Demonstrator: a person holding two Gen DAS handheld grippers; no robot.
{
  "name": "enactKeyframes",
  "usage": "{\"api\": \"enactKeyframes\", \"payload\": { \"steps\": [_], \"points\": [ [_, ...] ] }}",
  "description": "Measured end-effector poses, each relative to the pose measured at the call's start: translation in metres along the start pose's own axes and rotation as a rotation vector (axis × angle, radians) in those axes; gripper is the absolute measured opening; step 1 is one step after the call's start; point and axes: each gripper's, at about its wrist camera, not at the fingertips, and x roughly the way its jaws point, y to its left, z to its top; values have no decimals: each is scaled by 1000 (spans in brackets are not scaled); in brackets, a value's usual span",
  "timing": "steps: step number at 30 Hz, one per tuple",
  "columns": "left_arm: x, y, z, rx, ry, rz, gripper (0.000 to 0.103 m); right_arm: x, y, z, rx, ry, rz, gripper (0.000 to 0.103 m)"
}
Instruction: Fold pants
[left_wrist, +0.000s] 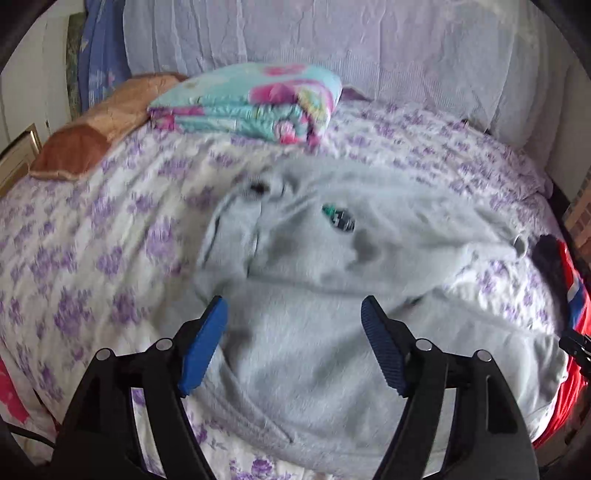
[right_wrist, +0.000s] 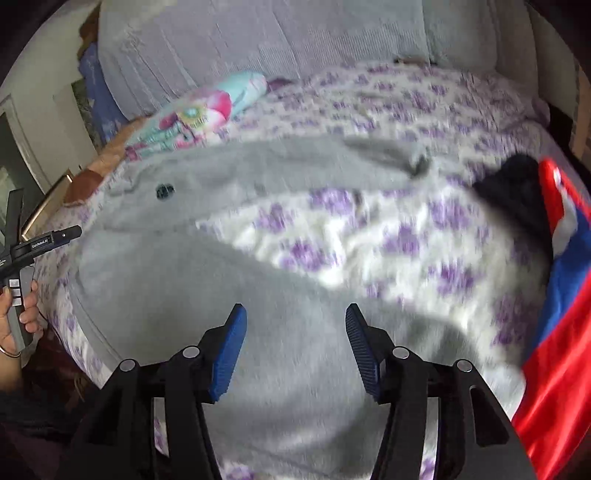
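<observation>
Both grippers over grey pants spread on a bed; views blurred by motion.

Left gripper: fingers wide apart, holding nothing. The pants fill the space between and beyond the fingertips; a small dark label sits ahead of the gap, and a seam or pocket edge runs ahead of the left finger. Whether the pads touch the cloth cannot be told.

Right gripper: fingers also apart and empty. Grey cloth of the pants lies under and between the fingers; bare bedsheet shows ahead of the right finger, where the two legs appear to part. The left gripper shows at the far left of this view, with the hand on its handle.

Other items: a folded quilt far ahead of the fingers, a brown pillow to its left, and a red-and-blue garment just outside the right finger.

Likely faults, as judged: closing on mid-panel cloth rather than an edge would pinch only the top layer, or catch the sheet beneath, so the fold drags the bedding. Uneven grasp points between the two grippers would skew the fold line. A sweep to the right could snag the red garment.
</observation>
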Motion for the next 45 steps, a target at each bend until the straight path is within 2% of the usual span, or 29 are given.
{"api": "enactKeyframes", "payload": {
  "steps": [1,2,3,4,7,8,11,13,15,22,27,30,32,33,34,36,38,41,45],
  "points": [
    [-3,-3,18,-2,-17,-6,85,-1,7,21,-3,-56,-7,83],
    [0,-4,35,-15,-18,-6,89,2,10,42,4,-95,-8,100],
    [8,-5,50,-42,-6,-11,89,11,14,63,20,-115,16,100],
    [22,-4,64,-78,22,-33,89,25,18,84,41,-99,47,100],
    [75,-2,87,-199,149,-86,89,93,18,140,191,60,180,100],
    [92,-1,90,-232,191,-115,89,116,19,153,243,112,214,100],
    [129,13,98,-353,263,-134,88,184,19,178,375,243,271,100],
    [147,29,97,-466,317,-149,88,217,23,187,415,290,268,98],
    [156,43,97,-528,339,-131,88,245,29,190,435,327,273,97],
    [167,54,109,-571,322,-90,88,299,41,191,479,385,274,94],
    [183,60,105,-569,310,-33,87,315,36,193,462,381,221,93],
    [190,61,96,-558,302,9,78,327,31,195,456,390,209,91],
    [189,62,92,-557,285,31,66,335,27,195,495,406,233,90],
    [189,63,90,-558,279,34,63,338,29,195,507,417,242,90],
    [188,65,89,-561,276,35,60,342,32,195,506,424,237,88],
    [186,71,86,-584,268,33,51,348,42,197,465,434,162,73],
    [186,75,84,-597,267,34,39,357,45,196,433,460,80,26],
    [186,74,83,-583,268,40,39,360,38,190,492,469,142,6],
    [177,76,83,-601,264,-8,37,326,43,192,436,378,186,4]
  ]
}}
